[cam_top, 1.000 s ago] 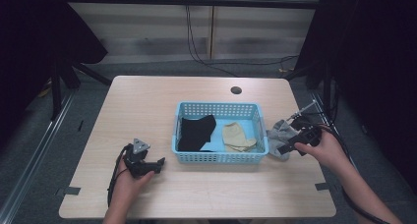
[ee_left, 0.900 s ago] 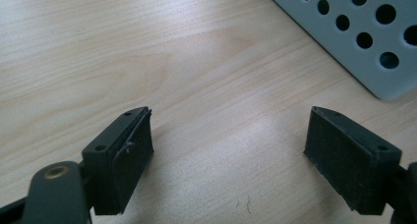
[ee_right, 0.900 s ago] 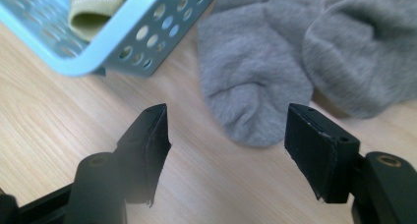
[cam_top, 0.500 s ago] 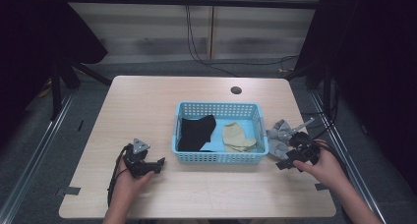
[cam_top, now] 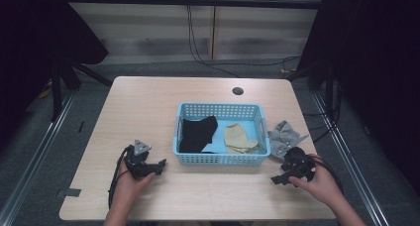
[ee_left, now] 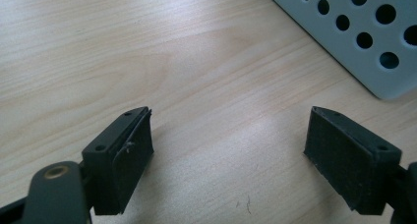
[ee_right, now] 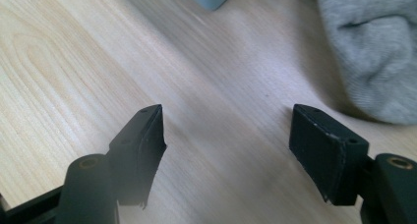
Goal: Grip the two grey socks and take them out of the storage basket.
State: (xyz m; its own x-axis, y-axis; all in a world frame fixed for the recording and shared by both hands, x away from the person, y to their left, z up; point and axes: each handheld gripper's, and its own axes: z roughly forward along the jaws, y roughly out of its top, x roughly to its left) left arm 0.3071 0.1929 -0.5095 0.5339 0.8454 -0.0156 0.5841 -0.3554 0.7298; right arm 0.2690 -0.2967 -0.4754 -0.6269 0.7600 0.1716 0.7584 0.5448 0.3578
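Note:
A blue perforated basket (cam_top: 220,159) stands mid-table with a black cloth (cam_top: 198,132) and a tan sock (cam_top: 237,137) inside. A grey sock (cam_top: 285,136) lies on the table against the basket's right end. My right gripper (cam_top: 278,178) rests low near the front right, just in front of that sock. In the right gripper view its jaws (ee_right: 226,121) have just been opening, with bare wood between them and the grey sock (ee_right: 378,52) ahead to the right. My left gripper (cam_top: 159,164) sits open on the table left of the basket. Between its jaws (ee_left: 231,121) there is nothing, and the basket wall (ee_left: 364,32) is ahead.
A round cable hole (cam_top: 237,91) sits near the table's far edge. The table's front edge runs close behind both hands. Dark stands and cables surround the table, and metal floor rails run along both sides.
My right gripper has drawn back from the grey sock toward the front edge and sunk to the table. The sock stays beside the basket. The left gripper has kept still.

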